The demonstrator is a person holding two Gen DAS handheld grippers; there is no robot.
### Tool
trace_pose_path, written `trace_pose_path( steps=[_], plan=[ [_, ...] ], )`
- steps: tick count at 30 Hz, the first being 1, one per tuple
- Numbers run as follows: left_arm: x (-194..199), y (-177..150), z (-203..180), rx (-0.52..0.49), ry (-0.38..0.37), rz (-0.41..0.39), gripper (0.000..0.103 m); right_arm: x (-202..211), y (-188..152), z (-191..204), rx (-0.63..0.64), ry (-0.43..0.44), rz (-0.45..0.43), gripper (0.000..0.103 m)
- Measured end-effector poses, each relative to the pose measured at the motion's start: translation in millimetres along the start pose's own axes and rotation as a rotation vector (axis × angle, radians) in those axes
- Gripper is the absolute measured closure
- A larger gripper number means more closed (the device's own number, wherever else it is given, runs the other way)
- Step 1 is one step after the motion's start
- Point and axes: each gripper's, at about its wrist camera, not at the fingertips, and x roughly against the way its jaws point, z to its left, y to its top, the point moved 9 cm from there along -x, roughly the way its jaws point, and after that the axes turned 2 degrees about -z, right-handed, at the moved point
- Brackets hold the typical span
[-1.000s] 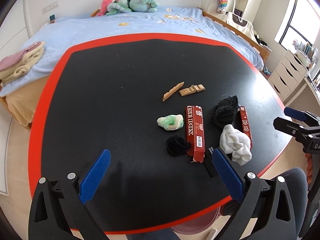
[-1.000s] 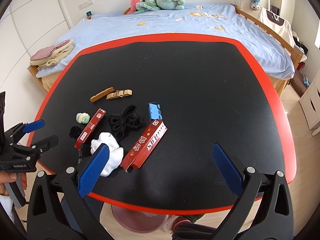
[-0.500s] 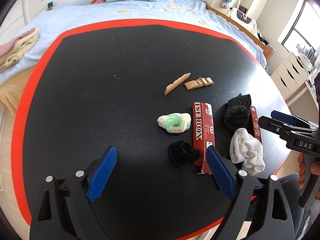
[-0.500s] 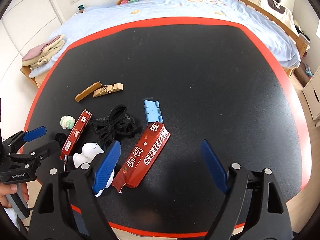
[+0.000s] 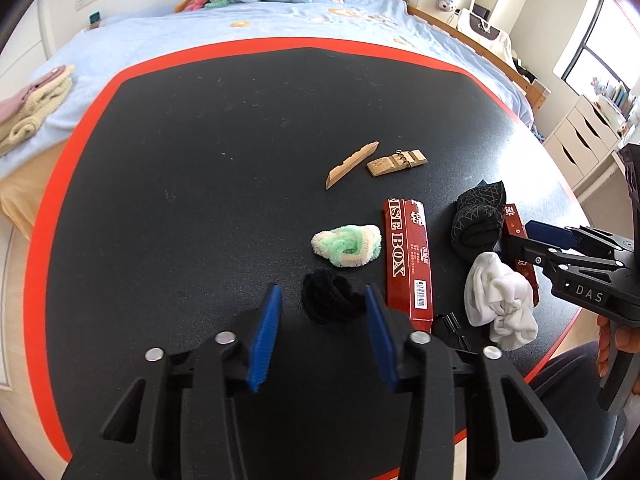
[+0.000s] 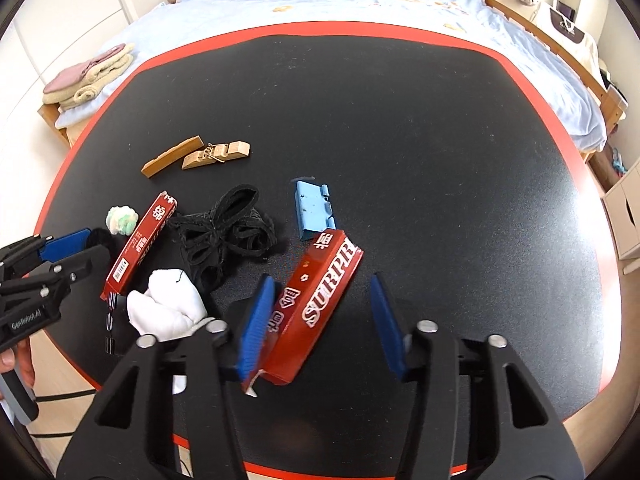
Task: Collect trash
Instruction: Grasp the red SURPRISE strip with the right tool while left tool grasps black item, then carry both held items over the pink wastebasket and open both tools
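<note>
Litter lies on the black, red-edged table point(image 5: 200, 184). My left gripper point(image 5: 322, 328) is open, its blue pads either side of a black fuzzy scrunchie point(image 5: 330, 296). Beyond that lie a green-and-cream scrunchie point(image 5: 346, 240) and a long red box point(image 5: 408, 256). My right gripper point(image 6: 320, 320) is open around the near end of a second red box point(image 6: 316, 304) marked SURPRISE. A white cloth wad point(image 6: 166, 308), a black mesh tangle point(image 6: 226, 232) and a blue clip piece point(image 6: 314, 210) lie close by.
Two wooden peg halves point(image 5: 374, 162) lie farther back on the table. A small black binder clip point(image 5: 452, 326) sits at the near edge by the white cloth point(image 5: 500, 304). A bed point(image 5: 240, 32) with plush toys stands behind the table, white drawers point(image 5: 580, 140) at right.
Both grippers have moved forward and down and have narrowed. The left one now straddles the black scrunchie; the right one now straddles the end of the SURPRISE box.
</note>
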Motion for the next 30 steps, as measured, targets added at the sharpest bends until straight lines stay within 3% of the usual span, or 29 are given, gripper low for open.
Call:
trace_pose_path(
  steps=[3, 7, 22, 30],
  plan=[
    [-0.5, -0.3, -0.6, 0.000, -0.004, 0.000, 0.078, 2.0, -1.4, -2.9, 0.007, -0.002, 0.001, 0.069],
    [0.2, -1.3, -0.7, -0.002, -0.013, -0.001, 0.084, 5.0, -3.5, -8.3, 0.001, -0.002, 0.001, 0.089],
    [51.1, -8.1, -12.1, -0.040, -0.031, -0.067, 0.086, 60.2, -8.2, 4.5, 0.025, 0.037, -0.067, 0.089],
    [84.4, -33.1, -41.2, -0.106, -0.061, -0.080, 0.086, 111.2, -42.9, 26.3, 0.077, 0.097, -0.100, 0.089]
  ],
)
